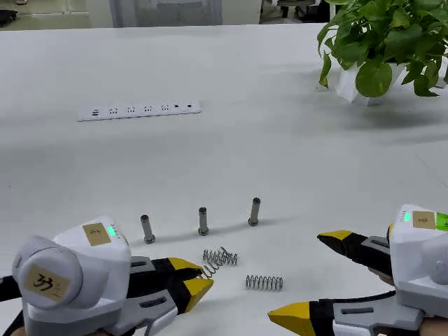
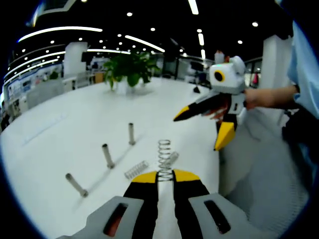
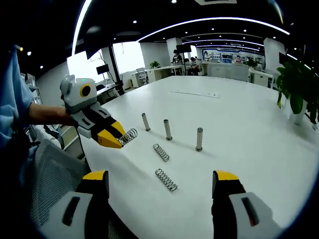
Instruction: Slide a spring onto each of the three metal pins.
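Three metal pins stand upright in a row on the white table [image 1: 280, 140]: left pin [image 1: 148, 229], middle pin [image 1: 203, 221], right pin [image 1: 254, 211]. All three are bare. My left gripper [image 1: 201, 278] is shut on the end of one spring [image 2: 164, 158], which sticks out past its tips, in front of the middle pin [image 2: 107, 156]. A second spring [image 1: 225, 256] lies beside the held one. A third spring [image 1: 264, 282] lies nearer, between the grippers. My right gripper [image 1: 299, 276] is open and empty, to the right of that third spring [image 3: 166, 179].
A white power strip [image 1: 140, 110] lies further back on the left. A potted plant [image 1: 381, 42] stands at the far right corner. The table's near edge runs just under both grippers.
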A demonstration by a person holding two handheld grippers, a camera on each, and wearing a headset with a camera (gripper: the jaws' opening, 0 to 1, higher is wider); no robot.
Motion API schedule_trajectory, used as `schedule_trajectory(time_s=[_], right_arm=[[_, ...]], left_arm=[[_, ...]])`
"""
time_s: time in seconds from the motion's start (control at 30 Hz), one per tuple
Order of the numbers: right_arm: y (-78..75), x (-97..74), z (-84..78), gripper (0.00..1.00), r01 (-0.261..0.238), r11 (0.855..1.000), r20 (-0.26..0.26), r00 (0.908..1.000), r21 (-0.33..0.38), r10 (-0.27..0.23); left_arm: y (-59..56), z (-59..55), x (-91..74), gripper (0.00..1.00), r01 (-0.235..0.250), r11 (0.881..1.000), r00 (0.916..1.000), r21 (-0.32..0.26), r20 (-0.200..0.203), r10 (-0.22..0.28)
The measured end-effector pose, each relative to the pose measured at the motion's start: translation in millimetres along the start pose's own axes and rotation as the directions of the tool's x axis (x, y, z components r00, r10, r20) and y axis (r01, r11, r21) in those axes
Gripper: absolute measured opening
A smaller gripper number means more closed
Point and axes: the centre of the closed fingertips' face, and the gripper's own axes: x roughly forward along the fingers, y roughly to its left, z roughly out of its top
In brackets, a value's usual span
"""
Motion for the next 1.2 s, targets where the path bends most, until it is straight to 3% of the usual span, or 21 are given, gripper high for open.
schedule_trajectory(time_s=[0.17, 0.4, 0.57, 1.03, 1.2], right_arm=[[11.9, 1.8, 15.2, 0.74, -0.071, 0.993, 0.079, 0.9949, 0.091, 0.063], [24.1, 2.4, 26.6, 0.52, -0.186, 0.958, 0.175, 0.9731, 0.216, 0.15], [29.4, 1.7, 29.0, 0.39, -0.228, 0.941, 0.199, 0.9631, 0.251, 0.181], [42.4, 1.5, 37.3, 0.22, -0.321, 0.897, 0.247, 0.9358, 0.305, 0.251], [43.8, 3.6, 34.8, 0.19, -0.32, 0.897, 0.236, 0.9377, 0.303, 0.255]], left_arm=[[-8.5, 2.8, 5.5, 0.1, 0.025, 1.0, 0.9995, 0.004, 0.02, -0.025], [-19.3, 7.9, 11.4, 0.1, 0.054, 0.998, 0.9976, 0.019, 0.043, -0.055], [-23.5, 9.4, 12.9, 0.1, 0.074, 0.997, 0.9959, 0.026, 0.05, -0.075], [-32.9, 15.5, 11.0, 0.1, 0.123, 0.992, 0.9889, 0.035, 0.08, -0.125], [-35.5, 16.0, 10.8, 0.1, 0.134, 0.99, 0.9872, 0.038, 0.083, -0.136]])
